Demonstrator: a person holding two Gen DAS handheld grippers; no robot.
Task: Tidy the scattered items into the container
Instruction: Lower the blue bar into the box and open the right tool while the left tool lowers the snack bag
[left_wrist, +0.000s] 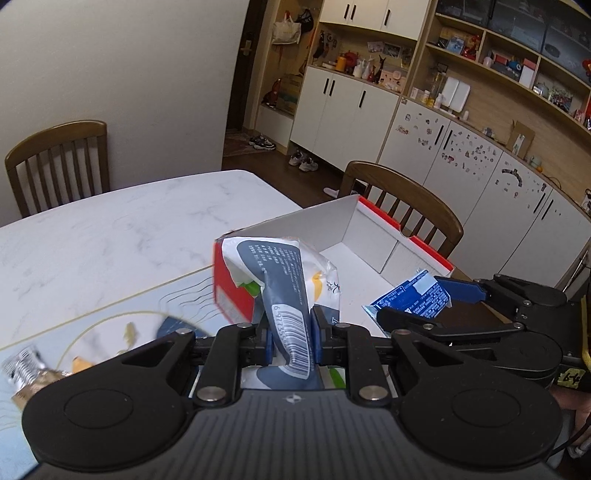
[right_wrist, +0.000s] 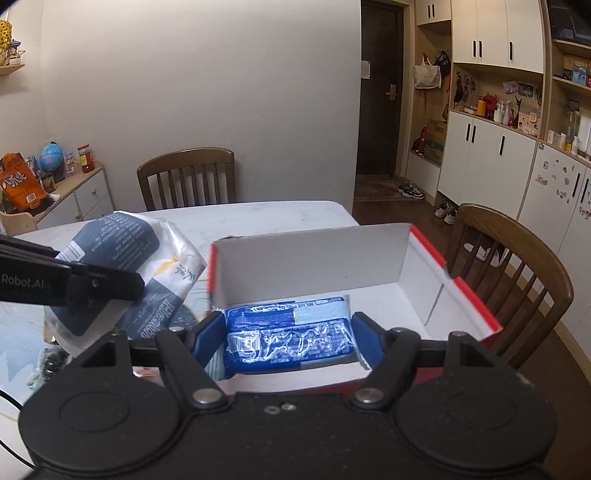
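Note:
My left gripper (left_wrist: 291, 332) is shut on a white and grey-blue tissue pack (left_wrist: 284, 273), pinched near its barcode and held above the table next to the box's left corner. The box (left_wrist: 369, 229) is red outside and white inside, and open on top. My right gripper (left_wrist: 424, 306) comes in from the right, shut on a blue packet (left_wrist: 410, 293). In the right wrist view the right gripper (right_wrist: 290, 328) holds the shiny blue packet (right_wrist: 295, 347) crosswise over the near part of the box (right_wrist: 314, 258). Left of the box, the left gripper (right_wrist: 122, 291) carries the tissue pack (right_wrist: 122, 240).
The box stands on a white marble table (left_wrist: 110, 229) with a printed placemat (left_wrist: 147, 306). A silver wrapped item (left_wrist: 22, 365) lies on the mat at the near left. Wooden chairs stand behind the box (left_wrist: 406, 199) and at the table's far side (right_wrist: 188, 173).

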